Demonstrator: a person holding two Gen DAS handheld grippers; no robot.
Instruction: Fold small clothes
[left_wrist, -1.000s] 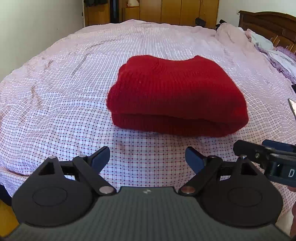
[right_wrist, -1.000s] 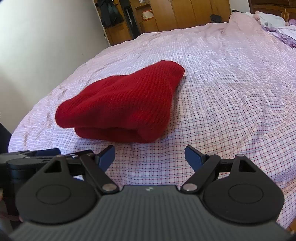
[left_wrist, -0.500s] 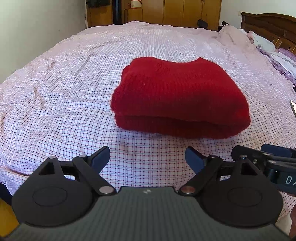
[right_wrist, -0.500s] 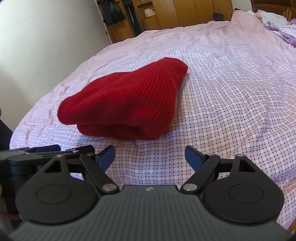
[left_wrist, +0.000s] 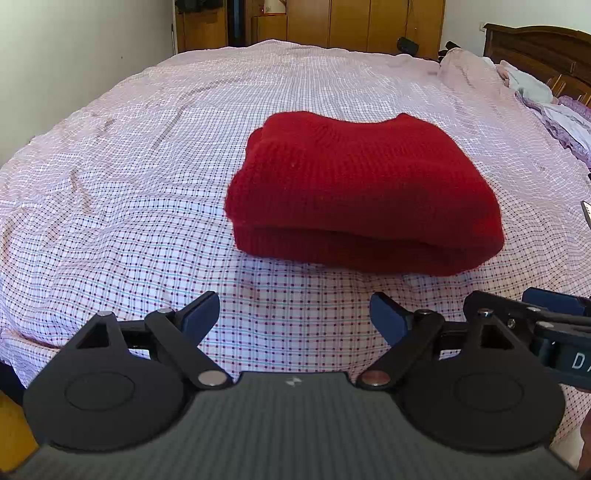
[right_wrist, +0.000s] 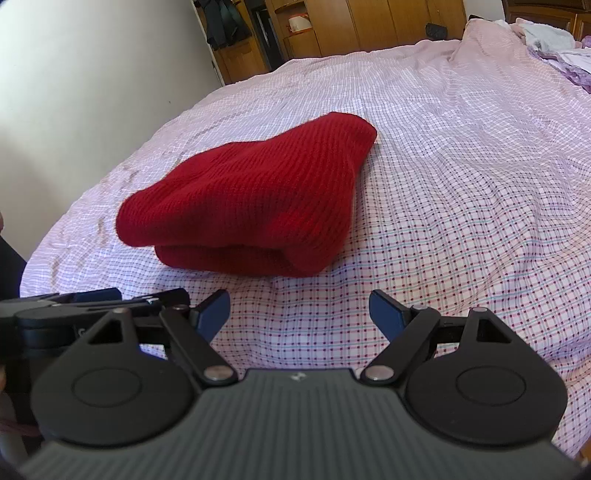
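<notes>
A red knit sweater (left_wrist: 362, 192) lies folded in a thick stack on the checked bed sheet (left_wrist: 129, 192). It also shows in the right wrist view (right_wrist: 251, 199). My left gripper (left_wrist: 294, 317) is open and empty, held over the sheet short of the sweater's near edge. My right gripper (right_wrist: 299, 314) is open and empty, also short of the sweater. Each gripper shows at the edge of the other's view: the right gripper (left_wrist: 554, 325) to the right, the left gripper (right_wrist: 81, 306) to the left.
The bed's near edge is just below the grippers. A wooden headboard (left_wrist: 543, 48) and a pile of pale clothes (left_wrist: 561, 118) are at the far right. Wooden wardrobes (left_wrist: 351, 22) stand beyond the bed. A white wall (right_wrist: 92, 92) is at the left.
Both grippers have drifted slightly back and left, so the sweater sits a little further right in the left view. The sweater has not moved. Both jaws stay open.
</notes>
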